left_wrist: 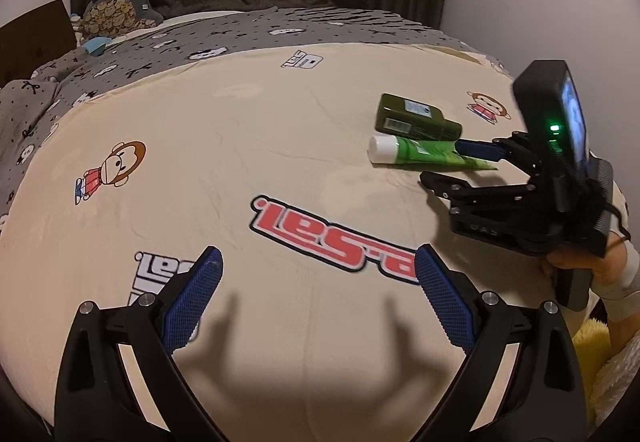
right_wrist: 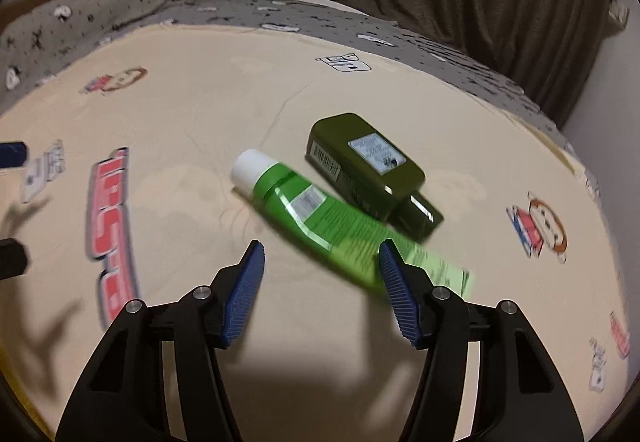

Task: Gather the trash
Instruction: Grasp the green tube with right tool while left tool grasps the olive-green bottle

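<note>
Right gripper (right_wrist: 322, 254) fingers parted midway, nothing between them, just short of green tube (right_wrist: 316, 214) on bed (right_wrist: 192, 122), dark green bottle (right_wrist: 366, 166) touching it. Left gripper (left_wrist: 316, 262) wide, empty. Tube likely light, squashy; grip mid-body.
</note>
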Available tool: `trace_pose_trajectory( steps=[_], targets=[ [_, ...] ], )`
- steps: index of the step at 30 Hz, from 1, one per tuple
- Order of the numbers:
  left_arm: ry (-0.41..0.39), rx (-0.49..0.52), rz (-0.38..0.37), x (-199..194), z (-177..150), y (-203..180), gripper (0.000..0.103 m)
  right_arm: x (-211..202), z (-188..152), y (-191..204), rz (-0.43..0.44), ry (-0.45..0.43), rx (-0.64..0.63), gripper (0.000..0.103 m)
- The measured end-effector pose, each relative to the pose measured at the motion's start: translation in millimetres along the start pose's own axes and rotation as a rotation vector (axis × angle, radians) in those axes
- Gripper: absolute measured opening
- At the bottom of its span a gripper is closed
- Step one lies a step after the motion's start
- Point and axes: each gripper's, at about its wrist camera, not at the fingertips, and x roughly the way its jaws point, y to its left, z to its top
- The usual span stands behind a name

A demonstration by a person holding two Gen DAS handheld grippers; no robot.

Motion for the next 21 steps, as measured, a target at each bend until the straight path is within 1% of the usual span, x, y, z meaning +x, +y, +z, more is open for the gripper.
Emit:
trace_pose_trajectory(
  steps=[2,3,6,8,12,15,17,21],
  targets=[
    [0.008,-0.008,-0.001,2.7,2.8,4.0,0.091,7.1,4.7,-1.0,-0.003,0.008,0.001,0.058],
    [0.010,-0.010,-0.002,4.0,4.0,5.6,0.091,10.9,7.5,-2.7,-0.004,0.012,0.007,0.053],
    [0.014,-0.008,0.005,6.3,6.7,8.6,0.091,15.5,12.7,-6.1,-0.024,0.012,0.017,0.034],
    [0.015,-0.007,0.011,7.1,9.0,9.2,0.091,15.8,13.7,-9.2,-0.014,0.009,0.031,0.032],
    [0.010,0.007,0.018,8.9,13.0,4.8,0.091,5.6,11.2,-16.1,-0.002,-0.026,0.048,0.024],
    [0.003,0.021,0.023,14.6,19.5,-2.9,0.091,-12.8,7.0,-28.3,0.029,-0.056,0.087,0.019],
    [-0.004,0.035,0.019,20.6,25.8,-11.0,0.091,-31.6,-0.4,-41.6,0.042,-0.085,0.134,0.015],
    [-0.016,0.077,-0.005,37.4,39.4,-35.0,0.091,-53.9,-13.0,-72.9,0.061,-0.125,0.236,0.008]
  ],
)
